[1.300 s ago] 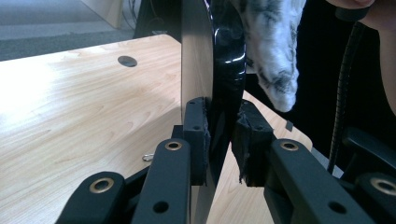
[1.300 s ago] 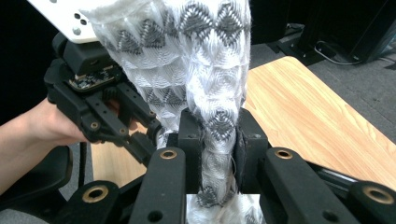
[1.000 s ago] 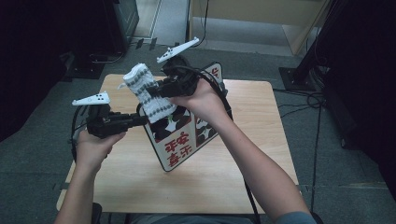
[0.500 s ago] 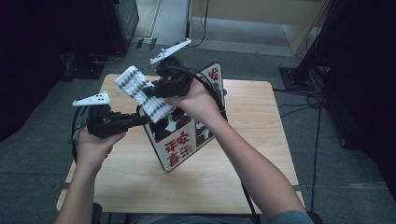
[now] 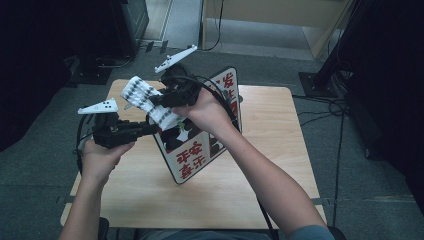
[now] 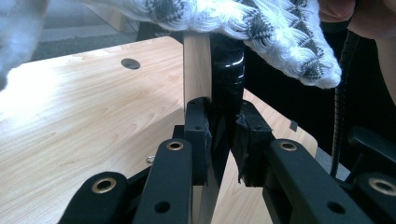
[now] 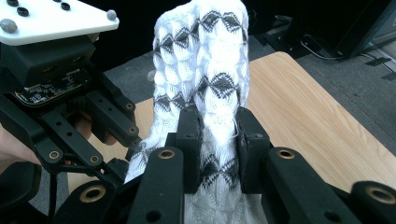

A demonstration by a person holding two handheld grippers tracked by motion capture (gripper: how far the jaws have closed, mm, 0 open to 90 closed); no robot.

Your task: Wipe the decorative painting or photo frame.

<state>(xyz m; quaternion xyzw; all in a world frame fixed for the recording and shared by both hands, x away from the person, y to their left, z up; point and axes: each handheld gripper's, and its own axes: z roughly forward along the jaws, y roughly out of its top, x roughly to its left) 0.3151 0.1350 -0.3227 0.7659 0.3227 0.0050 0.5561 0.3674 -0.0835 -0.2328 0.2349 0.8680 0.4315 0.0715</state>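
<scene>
2 black tools (image 5: pixel 145 127) w/ brass rivets, white dotted top plates, black cables; grey sleeve.

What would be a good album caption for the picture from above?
Over a wooden table, the left gripper clamps an upright sign board while the right gripper holds a patterned sock.

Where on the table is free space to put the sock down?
Bare wood lies on the table right of the board, out to the right edge, and along the near edge in front of it. The far-left part is crowded: the left claw clamps the board, the right claw holds the sock.
</scene>
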